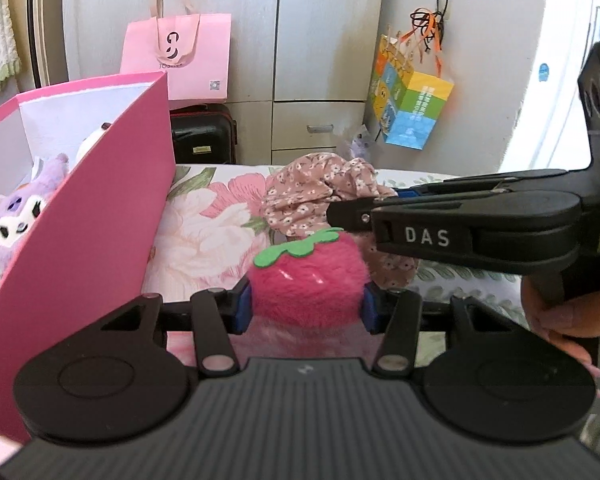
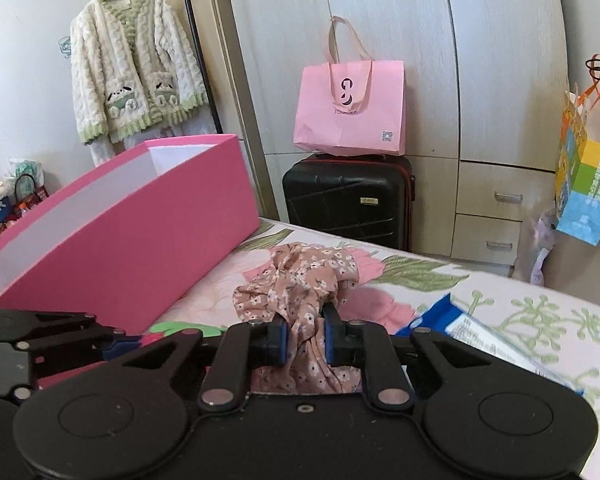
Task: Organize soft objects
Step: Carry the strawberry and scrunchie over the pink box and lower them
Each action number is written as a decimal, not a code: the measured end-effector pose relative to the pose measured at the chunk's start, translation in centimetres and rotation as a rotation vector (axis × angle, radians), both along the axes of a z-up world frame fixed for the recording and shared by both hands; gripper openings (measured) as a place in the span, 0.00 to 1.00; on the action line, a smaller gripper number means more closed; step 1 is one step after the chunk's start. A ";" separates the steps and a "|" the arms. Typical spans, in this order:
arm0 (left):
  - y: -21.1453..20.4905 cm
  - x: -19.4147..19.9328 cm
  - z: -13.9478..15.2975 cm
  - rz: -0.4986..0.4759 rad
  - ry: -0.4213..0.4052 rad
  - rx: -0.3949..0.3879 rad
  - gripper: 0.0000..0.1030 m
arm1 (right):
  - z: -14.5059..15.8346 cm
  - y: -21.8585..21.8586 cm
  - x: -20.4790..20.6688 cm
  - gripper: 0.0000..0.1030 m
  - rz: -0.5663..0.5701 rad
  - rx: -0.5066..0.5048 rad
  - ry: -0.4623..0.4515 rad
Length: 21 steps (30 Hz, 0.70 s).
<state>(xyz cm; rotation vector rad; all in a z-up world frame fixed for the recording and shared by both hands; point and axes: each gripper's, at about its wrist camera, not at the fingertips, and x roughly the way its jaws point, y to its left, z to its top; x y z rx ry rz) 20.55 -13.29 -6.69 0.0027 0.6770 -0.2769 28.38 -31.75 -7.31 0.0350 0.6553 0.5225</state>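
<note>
My left gripper (image 1: pixel 306 304) is shut on a pink plush strawberry (image 1: pixel 308 284) with a green felt top, held just above the floral bedsheet (image 1: pixel 204 232). My right gripper (image 2: pixel 306 338) is shut on a crumpled pink floral cloth (image 2: pixel 296 280); in the left wrist view it reaches in from the right (image 1: pixel 340 216) onto that cloth (image 1: pixel 312 188). A pink open box (image 1: pixel 100 208) stands to the left and holds a purple plush toy (image 1: pixel 16 216) and a white one (image 1: pixel 92 140). The box also shows in the right wrist view (image 2: pixel 140 232).
A black suitcase (image 2: pixel 348 200) with a pink tote bag (image 2: pixel 352 108) on top stands past the bed against the wardrobe. A colourful paper bag (image 2: pixel 584 188) hangs at right. A blue-and-white packet (image 2: pixel 480 340) lies on the bed at right. A fluffy cardigan (image 2: pixel 132 64) hangs at left.
</note>
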 end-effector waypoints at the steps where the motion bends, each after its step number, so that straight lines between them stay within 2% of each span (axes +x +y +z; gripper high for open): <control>1: 0.1 -0.4 0.1 -0.006 0.000 -0.001 0.48 | 0.2 0.0 -0.5 0.19 -0.004 0.004 0.000; 8: 1.0 -3.0 0.4 -0.038 0.001 -0.002 0.48 | 1.0 -0.4 -4.0 0.19 -0.024 0.013 -0.003; 21: 3.8 -8.6 0.4 -0.176 0.052 -0.031 0.48 | 1.5 0.1 -11.0 0.19 -0.047 -0.010 0.011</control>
